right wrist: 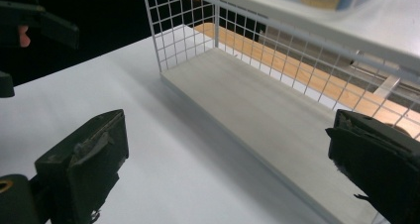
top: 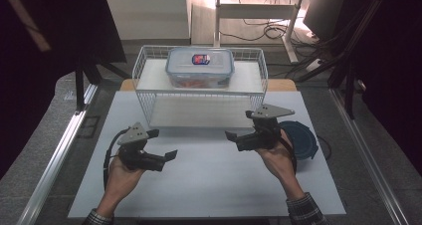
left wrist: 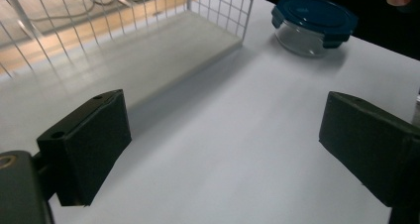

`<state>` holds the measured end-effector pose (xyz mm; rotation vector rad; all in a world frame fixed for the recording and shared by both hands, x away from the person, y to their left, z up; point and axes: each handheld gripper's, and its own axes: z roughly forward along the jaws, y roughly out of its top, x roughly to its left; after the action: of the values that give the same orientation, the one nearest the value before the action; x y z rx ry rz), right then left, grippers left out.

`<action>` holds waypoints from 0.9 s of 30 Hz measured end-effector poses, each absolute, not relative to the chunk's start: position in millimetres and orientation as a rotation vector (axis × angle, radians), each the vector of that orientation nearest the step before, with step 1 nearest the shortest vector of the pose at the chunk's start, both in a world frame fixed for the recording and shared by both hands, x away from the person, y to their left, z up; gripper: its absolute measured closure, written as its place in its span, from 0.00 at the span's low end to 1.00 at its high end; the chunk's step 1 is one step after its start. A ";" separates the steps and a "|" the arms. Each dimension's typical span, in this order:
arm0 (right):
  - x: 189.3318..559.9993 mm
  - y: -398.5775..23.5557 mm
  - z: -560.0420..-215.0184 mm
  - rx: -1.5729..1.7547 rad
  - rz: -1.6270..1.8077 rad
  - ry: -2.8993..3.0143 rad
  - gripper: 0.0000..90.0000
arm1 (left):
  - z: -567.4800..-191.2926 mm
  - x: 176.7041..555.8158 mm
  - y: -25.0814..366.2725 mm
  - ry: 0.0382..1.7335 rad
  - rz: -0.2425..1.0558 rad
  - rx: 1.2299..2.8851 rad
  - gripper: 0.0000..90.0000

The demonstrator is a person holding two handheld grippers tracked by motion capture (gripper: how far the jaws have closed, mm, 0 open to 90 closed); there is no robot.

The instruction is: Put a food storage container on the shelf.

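Observation:
A white wire rack (top: 144,60) with two shelves stands at the back of the white table (top: 209,185). On its top shelf sits a clear rectangular box (top: 200,65) with a labelled lid. A round glass container (top: 301,138) with a dark blue lid rests on the table, partly hidden behind my right hand. My left gripper (top: 161,144) hovers open over the table's left, nothing between its jaws; it faces the round container (left wrist: 313,21) and the rack's lower shelf (left wrist: 163,50). My right gripper (top: 239,125) is open and empty in front of the rack, facing that lower shelf (right wrist: 267,115).
A metal rail (top: 59,150) runs along the table's left side and another along the right. Beyond the rack are a desk frame and loose cables (top: 268,31) on the floor. In the right gripper view the left gripper (right wrist: 29,21) shows at top left.

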<state>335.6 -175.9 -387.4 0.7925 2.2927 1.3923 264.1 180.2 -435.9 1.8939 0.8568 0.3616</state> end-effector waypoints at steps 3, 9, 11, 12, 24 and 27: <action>331.4 -181.3 -394.1 0.806 1.399 2.289 0.01 | -445.9 257.9 179.5 0.859 0.363 1.899 0.06; 322.8 -189.8 -406.6 0.840 1.389 2.282 0.00 | -461.0 248.8 177.8 0.874 0.399 1.916 0.06; 319.8 -192.4 -410.4 0.843 1.396 2.288 0.00 | -464.1 245.9 177.9 0.874 0.390 1.912 0.06; 316.3 -194.8 -413.8 0.848 1.394 2.285 0.00 | -465.3 244.4 178.0 0.874 0.393 1.912 0.06; 296.4 -201.2 -433.9 0.883 1.369 2.309 0.00 | -479.8 225.2 181.5 0.894 0.390 1.921 0.07; 290.6 -202.6 -440.0 0.888 1.349 2.315 0.00 | -486.3 221.6 181.8 0.900 0.408 1.942 0.07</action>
<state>290.6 -202.6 -440.0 0.8878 2.3153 1.3492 221.6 181.8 -486.3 1.9416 0.9000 0.4083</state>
